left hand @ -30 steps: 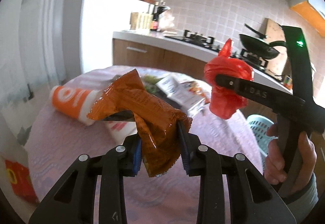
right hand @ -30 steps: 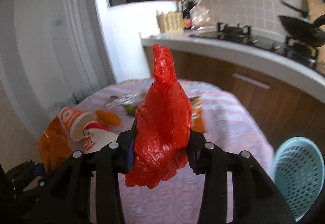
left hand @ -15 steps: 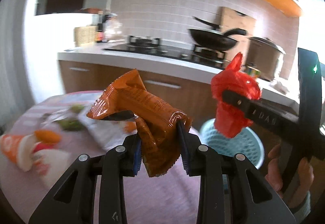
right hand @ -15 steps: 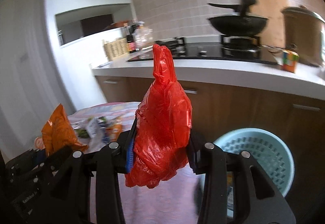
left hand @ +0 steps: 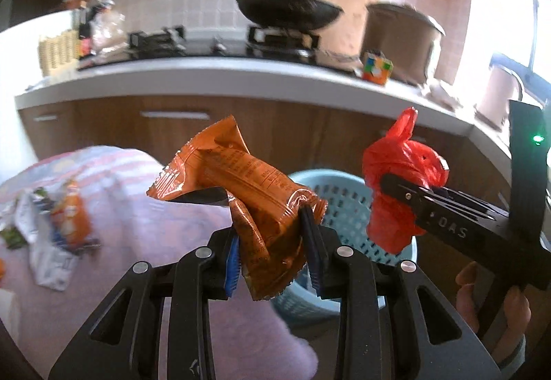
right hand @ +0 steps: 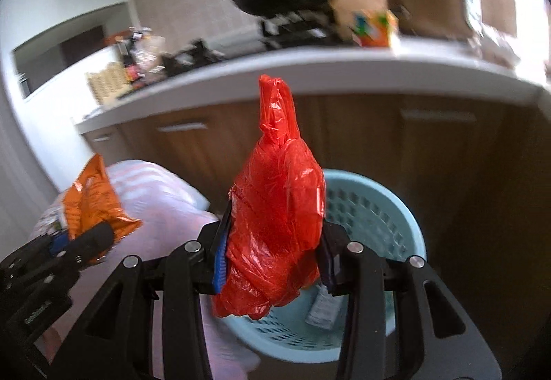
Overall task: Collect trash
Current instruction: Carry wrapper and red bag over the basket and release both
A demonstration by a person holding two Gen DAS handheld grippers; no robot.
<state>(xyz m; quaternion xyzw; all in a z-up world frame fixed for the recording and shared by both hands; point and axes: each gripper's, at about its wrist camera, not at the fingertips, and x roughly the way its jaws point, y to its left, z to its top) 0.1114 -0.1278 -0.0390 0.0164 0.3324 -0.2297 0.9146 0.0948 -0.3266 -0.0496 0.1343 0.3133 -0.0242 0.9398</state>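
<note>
Left wrist view, change: swung off the table (left hand: pixel 120 207) within the last second; blue basket (left hand: pixel 347 204) now straight ahead beyond the left gripper (left hand: pixel 272 249), where a second ago only table litter lay; means carrying is nearly done, drop likely next.
Left wrist view, grasp: clenched on orange snack wrapper (left hand: pixel 248 187), pinched at its lower end, upper end sticking up and to the left.
Left wrist view, leftovers: scattered wrappers (left hand: pixel 51 225) far to the left on the table; more trips probably needed.
Right wrist view, change: basket rim (right hand: pixel 403 207) now just ahead and below the right gripper (right hand: pixel 272 263); half a second ago farther right.
Right wrist view, grasp: clamped on red plastic bag (right hand: pixel 275 207), bag hanging partly over the basket mouth.
Right wrist view, basket contents: one pale wrapper (right hand: pixel 323 307) low inside; rest hidden behind the bag.
</note>
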